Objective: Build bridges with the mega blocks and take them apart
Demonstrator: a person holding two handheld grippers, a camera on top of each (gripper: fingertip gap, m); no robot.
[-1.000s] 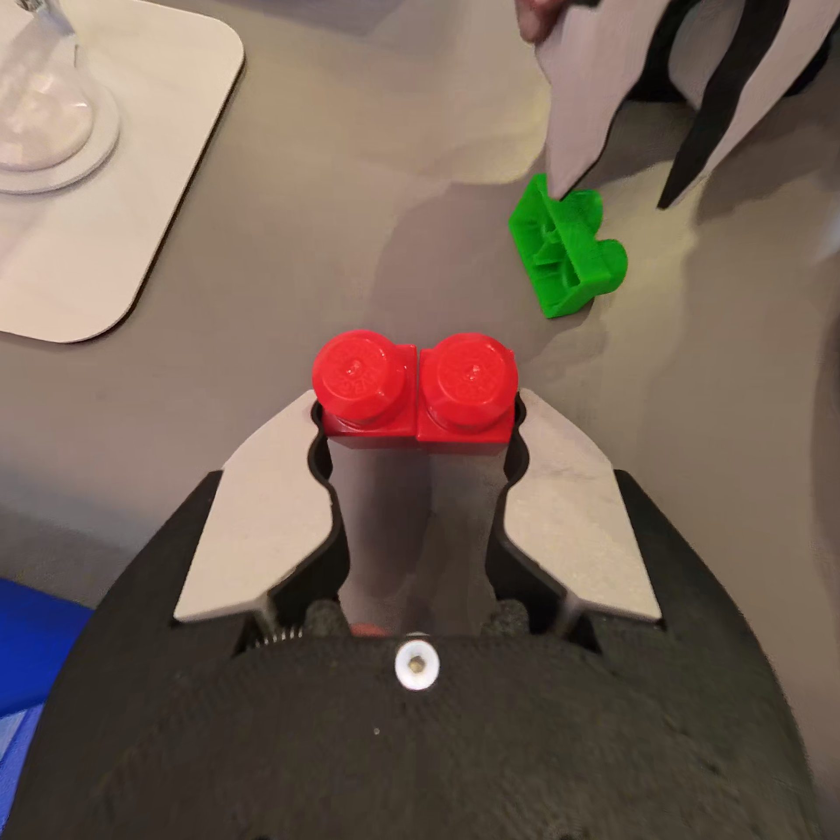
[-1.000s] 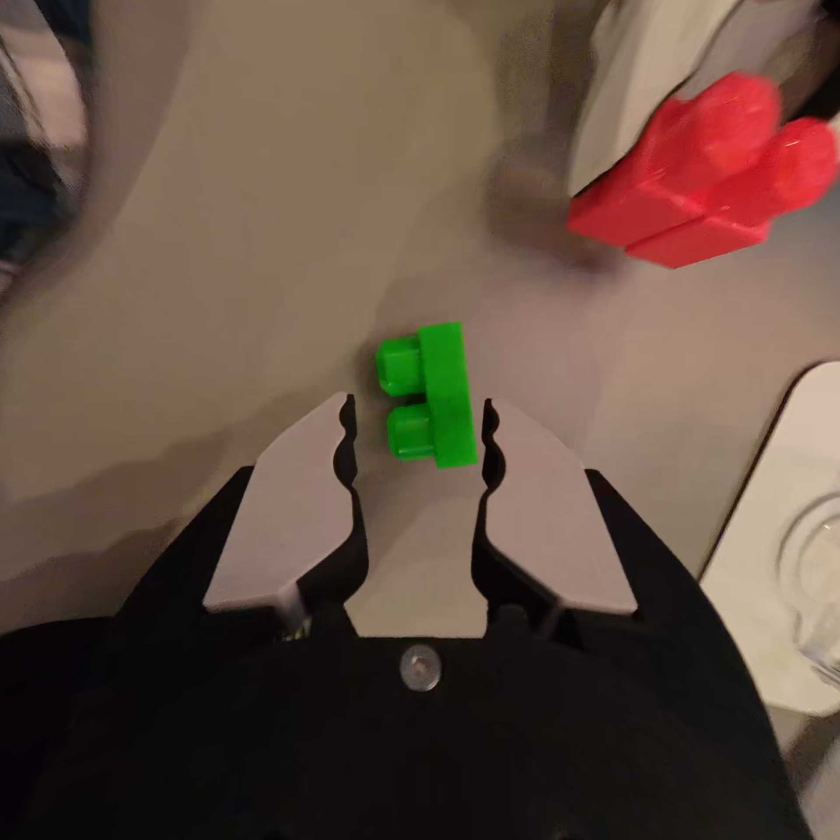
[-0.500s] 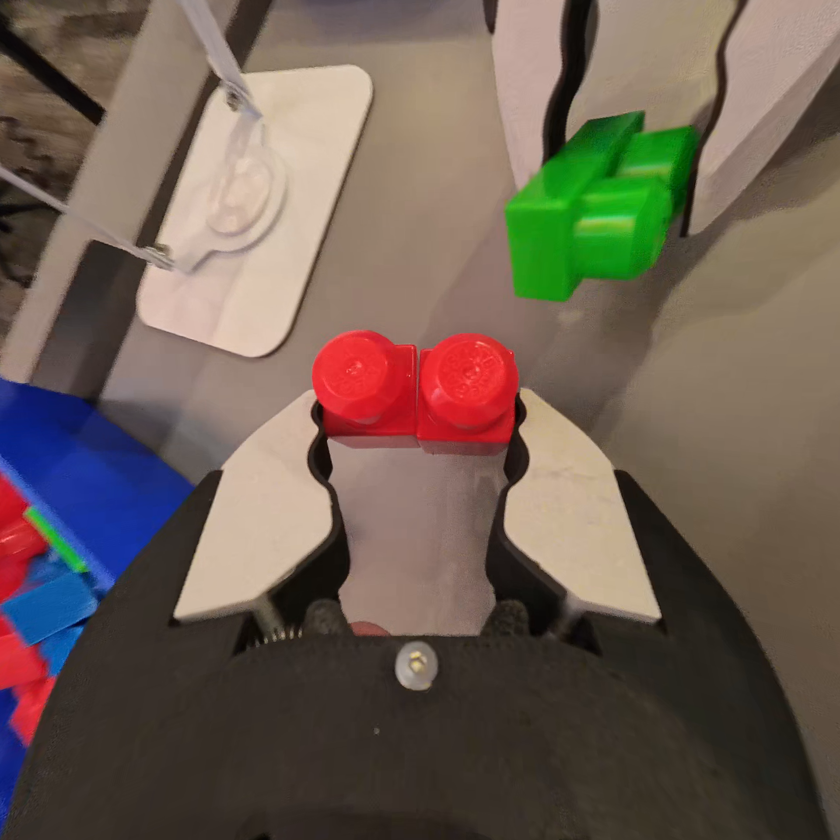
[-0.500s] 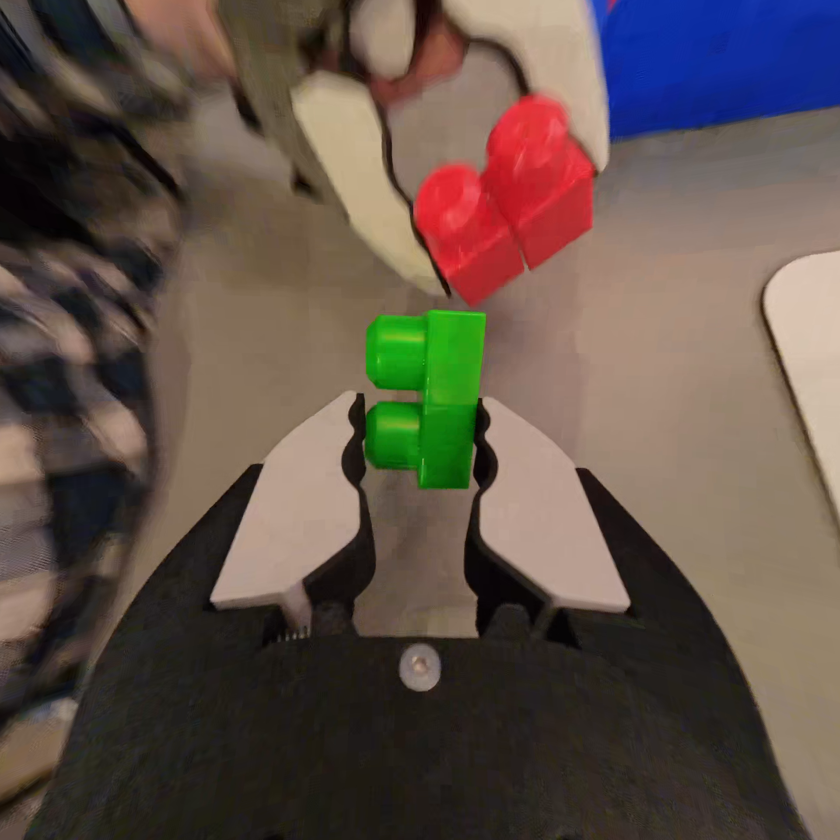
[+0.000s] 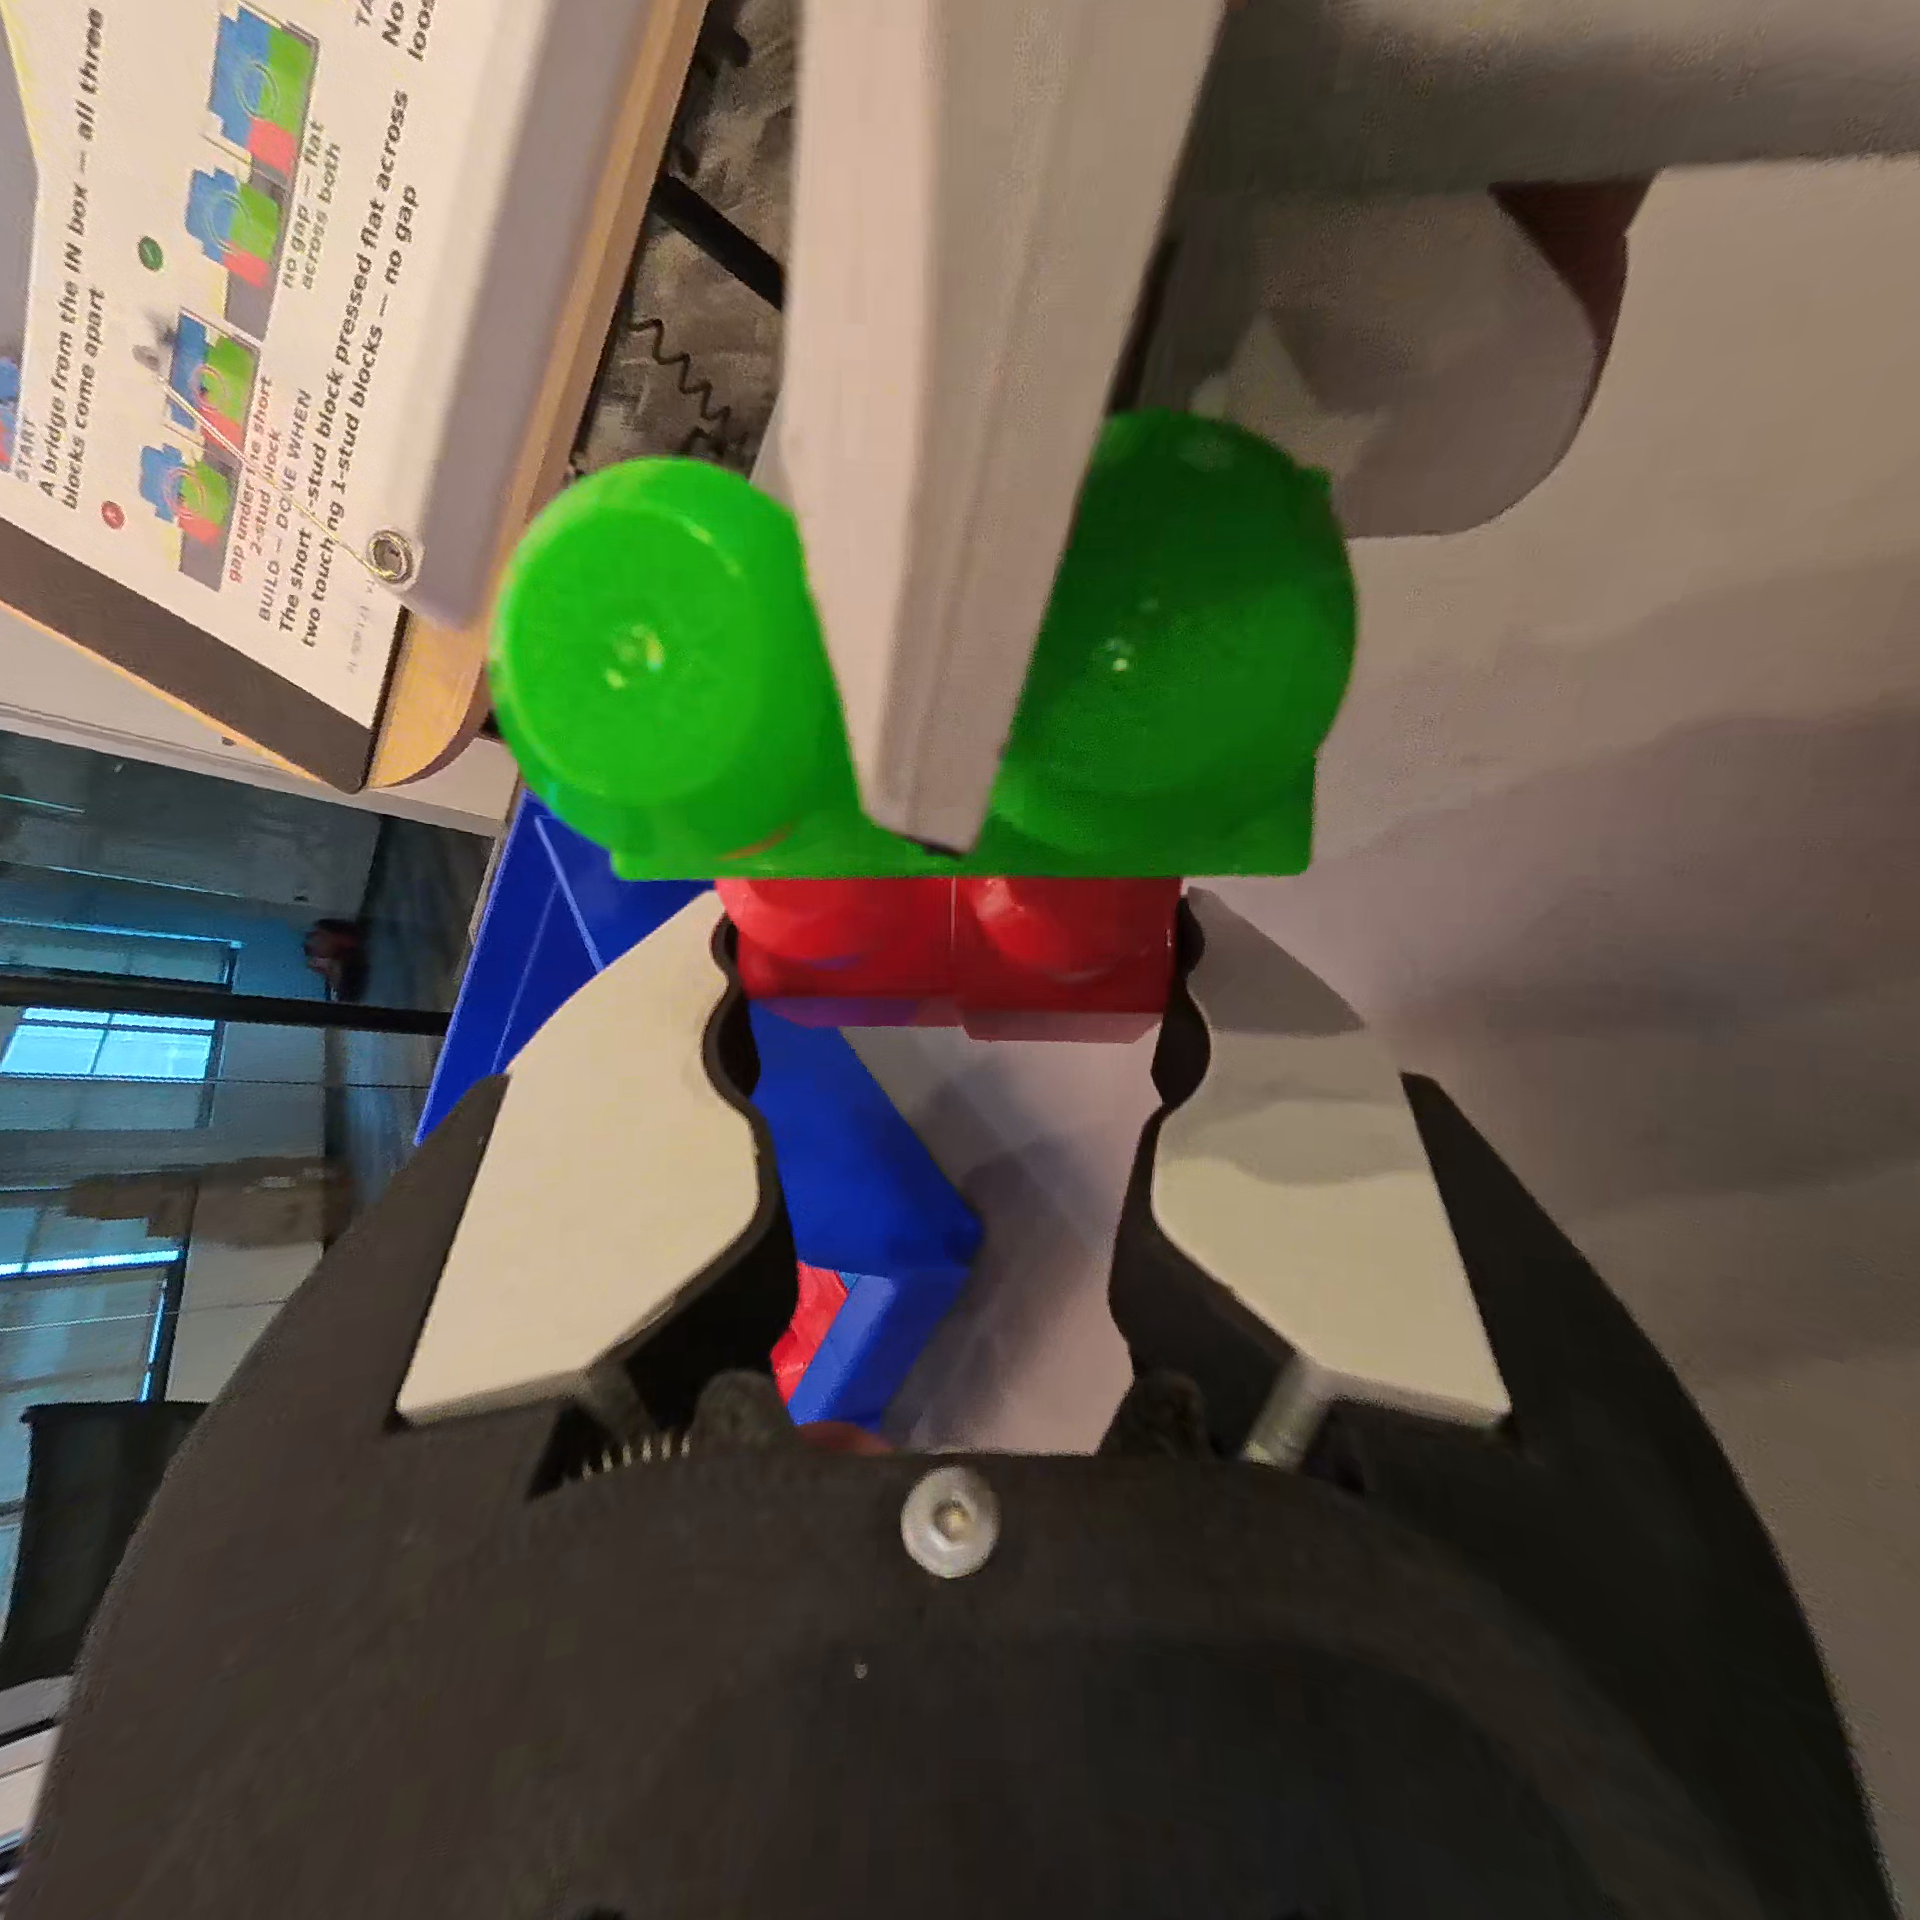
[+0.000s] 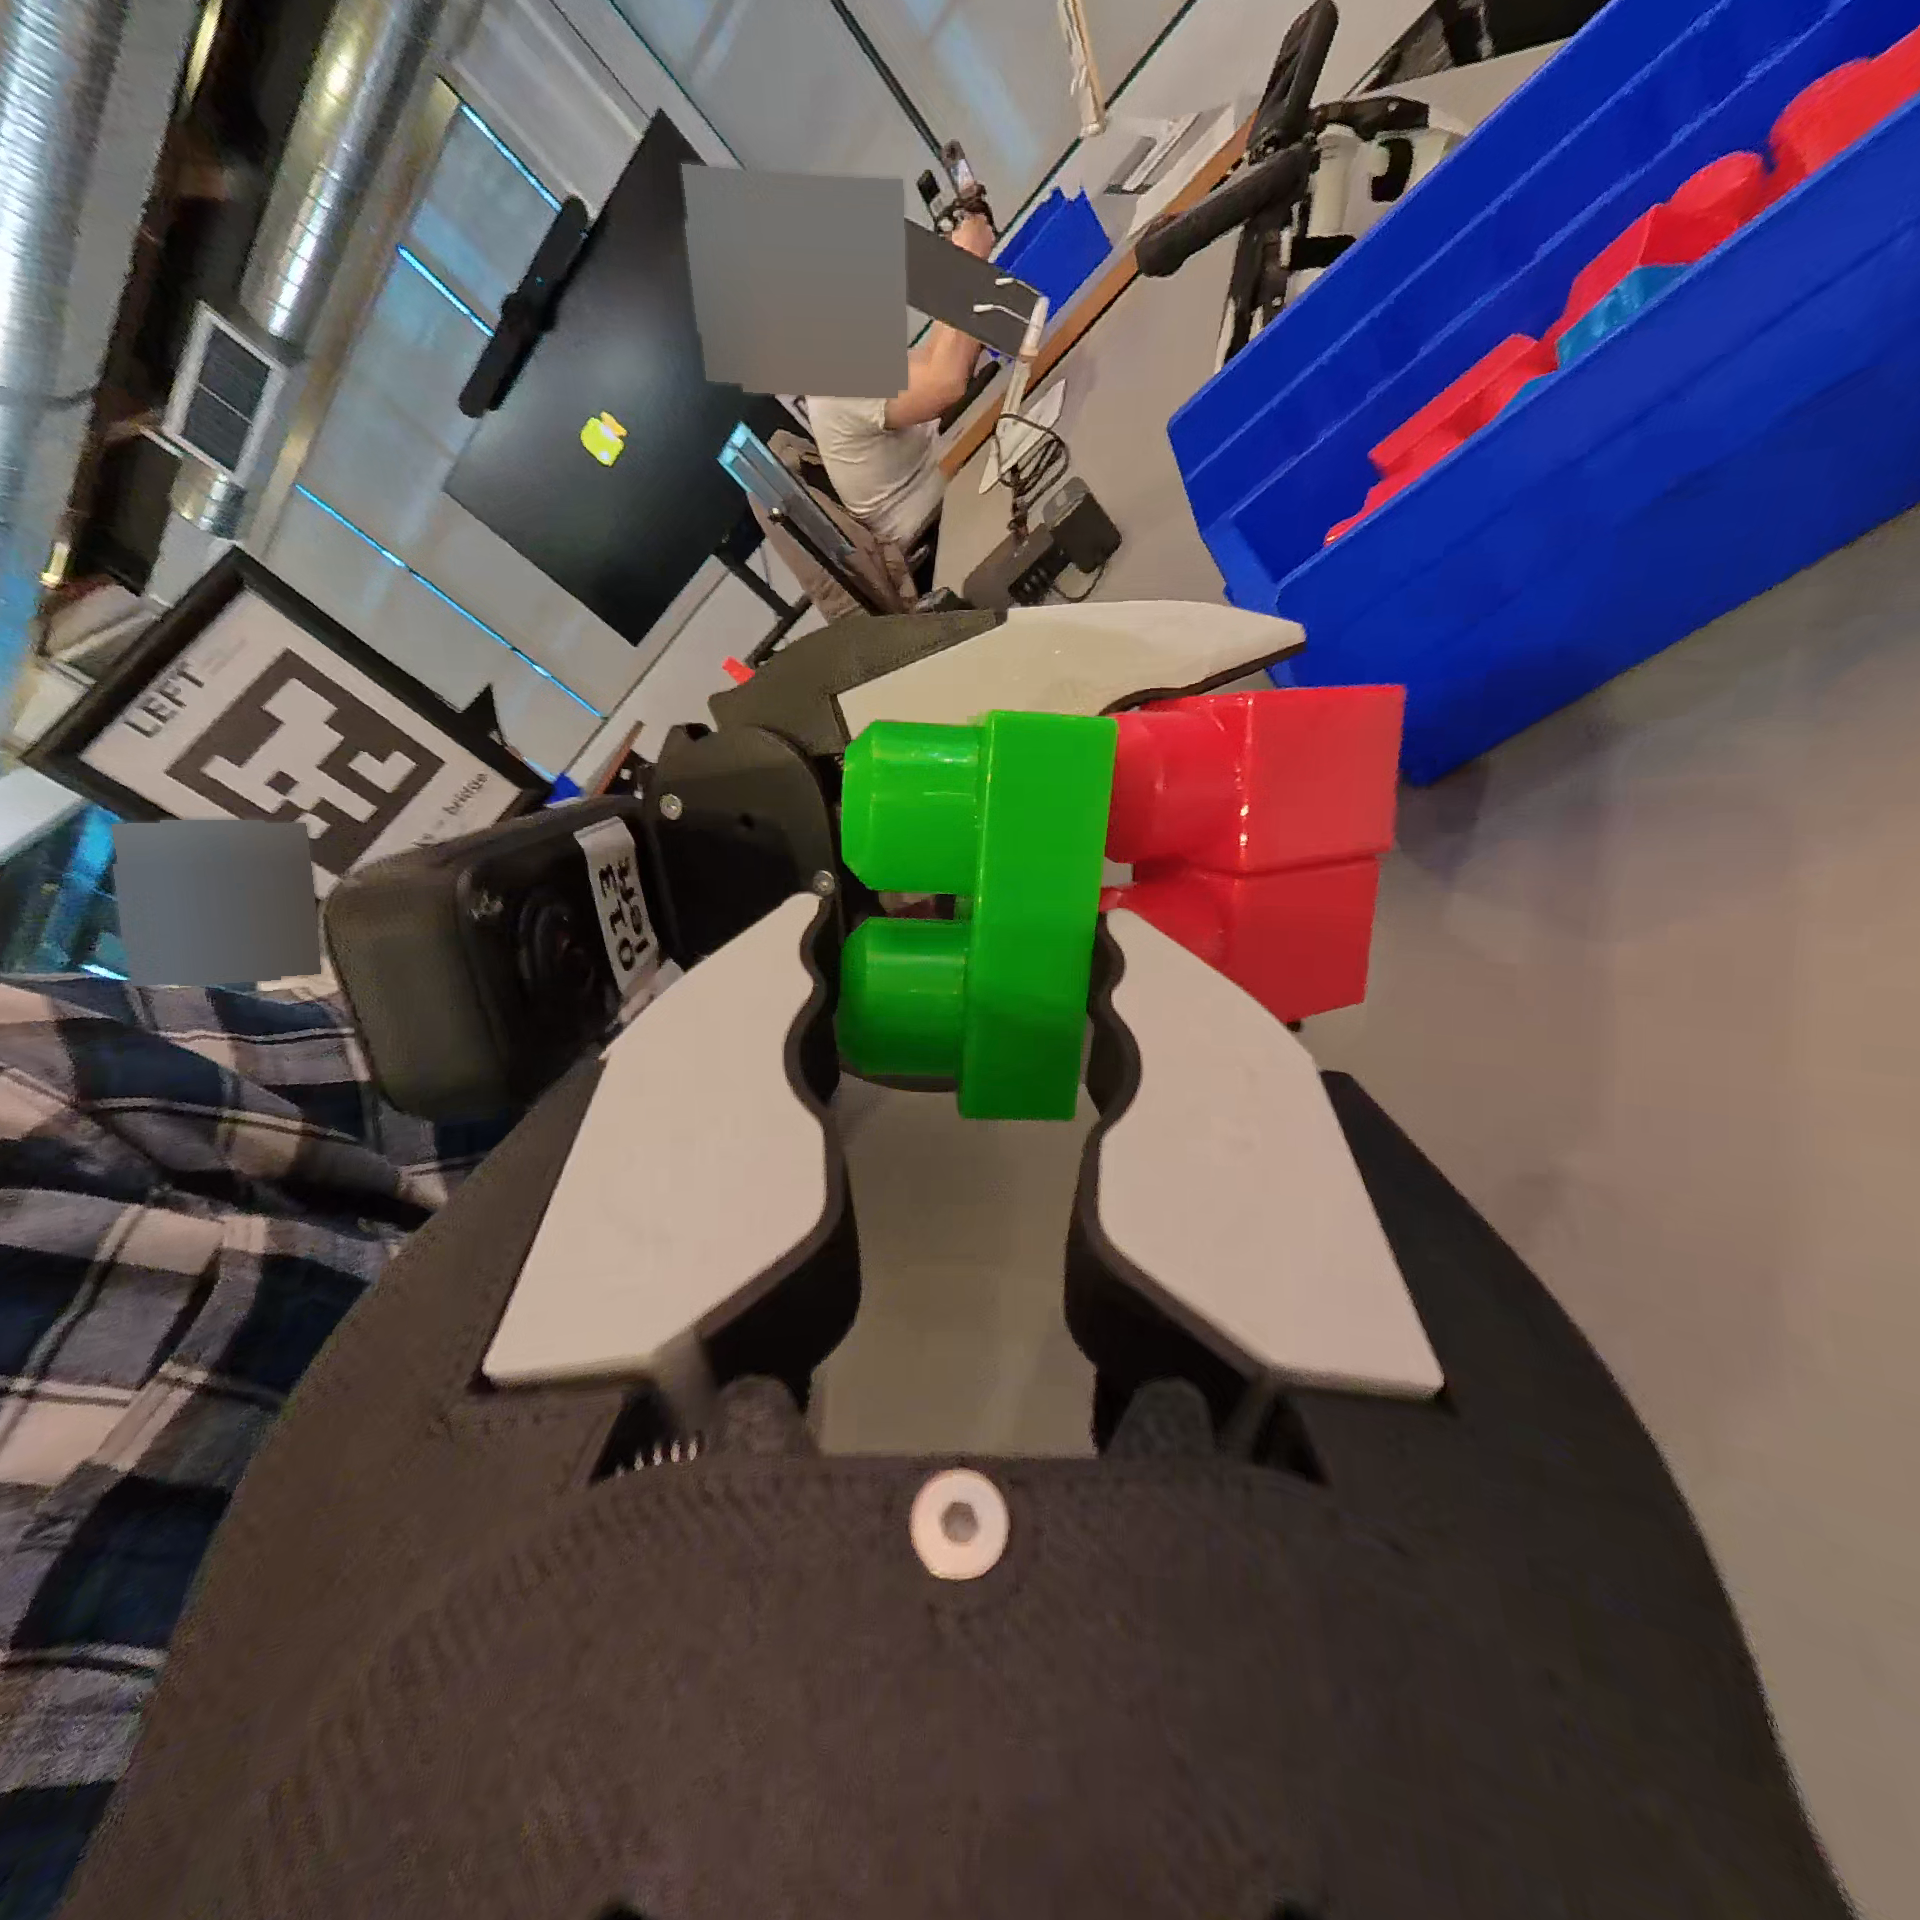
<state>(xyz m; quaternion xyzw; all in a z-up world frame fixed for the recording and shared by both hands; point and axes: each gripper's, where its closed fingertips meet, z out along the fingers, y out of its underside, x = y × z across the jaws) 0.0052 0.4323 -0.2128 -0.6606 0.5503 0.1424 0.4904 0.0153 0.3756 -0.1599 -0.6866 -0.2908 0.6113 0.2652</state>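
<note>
1. The left hand-held gripper [image 5: 956, 956] squeezes two red blocks [image 5: 951, 961] side by side, up in the air over the counter [image 6: 1662, 1143].
2. The right hand-held gripper [image 6: 961, 997] pinches the green block [image 6: 1023, 914] by one bump and its flat back. The green block sits against the red bumps.
3. The two red blocks are only held together by the squeeze. A hard push could make one slip or pop out.
4. If the green block goes on crooked, a gap may stay and the bridge is not flat.
5. The right fingers sit near the red blocks, so they may get in the way.
6. A dropped block could bounce off toward the blue bin [image 6: 1558, 582].
</note>
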